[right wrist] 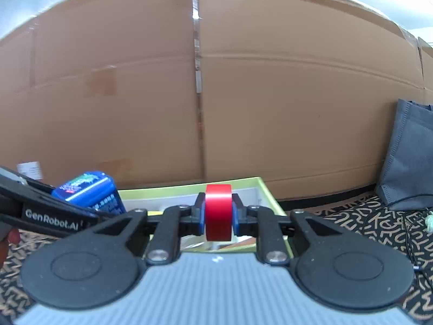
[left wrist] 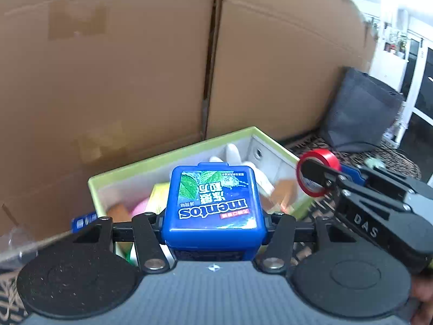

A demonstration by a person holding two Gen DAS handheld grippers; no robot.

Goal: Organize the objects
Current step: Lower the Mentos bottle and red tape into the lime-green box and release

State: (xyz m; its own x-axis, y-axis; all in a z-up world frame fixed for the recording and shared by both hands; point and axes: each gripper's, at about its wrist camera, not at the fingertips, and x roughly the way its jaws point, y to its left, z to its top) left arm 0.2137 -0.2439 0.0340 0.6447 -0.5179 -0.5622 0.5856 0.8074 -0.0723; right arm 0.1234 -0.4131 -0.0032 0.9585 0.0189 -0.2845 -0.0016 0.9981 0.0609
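Left wrist view
Left tongs: clamped on the two sides of a blue Mentos box, which fills the gap between the fingers; its label faces up and reads upside down from this camera.
Place of the box: held in the air above the near edge of a green-rimmed bin.
Bin contents: a white object, something pink and something orange, all blurred; what they are cannot be told.
Right tongs: reaching in from the right edge, closed on a red tape roll held just beside the bin's right corner.
Backdrop: a tall cardboard wall behind the bin; a dark grey bag leans at the right on the patterned worktop.

Right wrist view
Right tongs: pressed shut on the red tape roll, which stands on edge with its tread toward the camera, one pad on each flat face.
Place of the roll: in the air over the near side of the green-rimmed bin.
Left tongs: coming in from the left edge, carrying the blue Mentos box tilted, near the bin's left end; the fingertips are hidden behind the box.
Surroundings: cardboard wall across the whole background; dark grey bag at the right; patterned worktop with a thin black cable on it.
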